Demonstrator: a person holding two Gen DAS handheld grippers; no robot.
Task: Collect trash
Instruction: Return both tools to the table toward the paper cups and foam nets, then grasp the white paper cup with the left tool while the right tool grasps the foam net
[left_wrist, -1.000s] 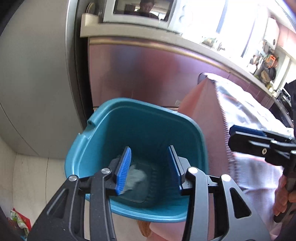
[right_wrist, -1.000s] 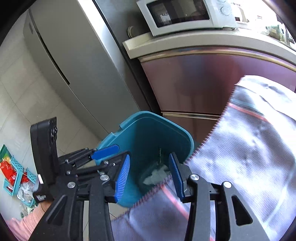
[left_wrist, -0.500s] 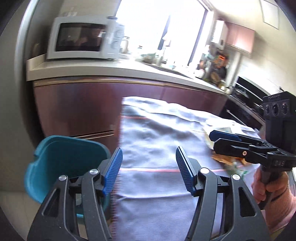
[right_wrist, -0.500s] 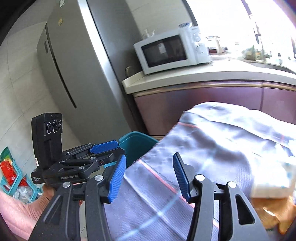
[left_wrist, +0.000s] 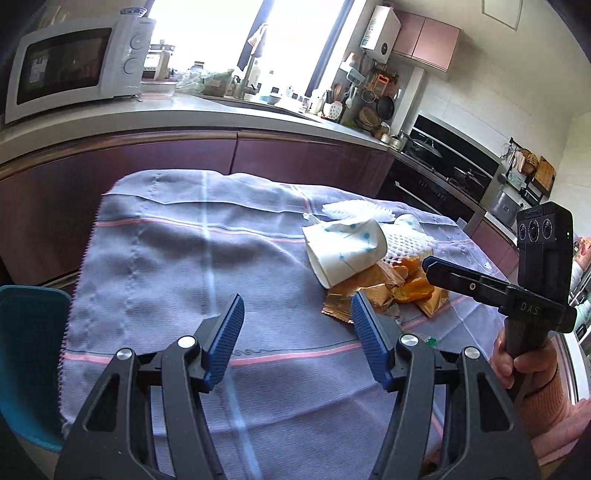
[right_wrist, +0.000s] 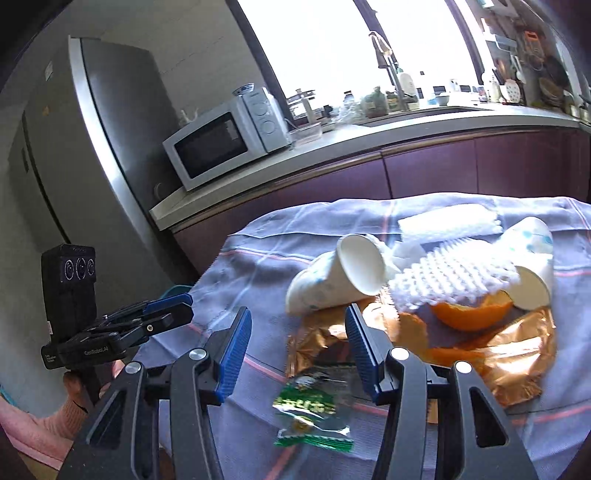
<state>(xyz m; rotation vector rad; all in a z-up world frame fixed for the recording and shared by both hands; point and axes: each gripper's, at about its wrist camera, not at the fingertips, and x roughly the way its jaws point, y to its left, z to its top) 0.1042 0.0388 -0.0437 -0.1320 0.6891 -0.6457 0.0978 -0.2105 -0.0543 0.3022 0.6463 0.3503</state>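
Only rightward, green wrapper (right_wrist: 312, 413) between gripper (right_wrist: 295, 349) pads.

bare cloth (left_wrist: 177, 258) left of trash pile (left_wrist: 384, 273).

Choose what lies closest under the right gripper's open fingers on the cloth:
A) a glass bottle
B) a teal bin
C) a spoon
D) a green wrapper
D: in the right wrist view the green wrapper lies on the cloth just below the empty right gripper.
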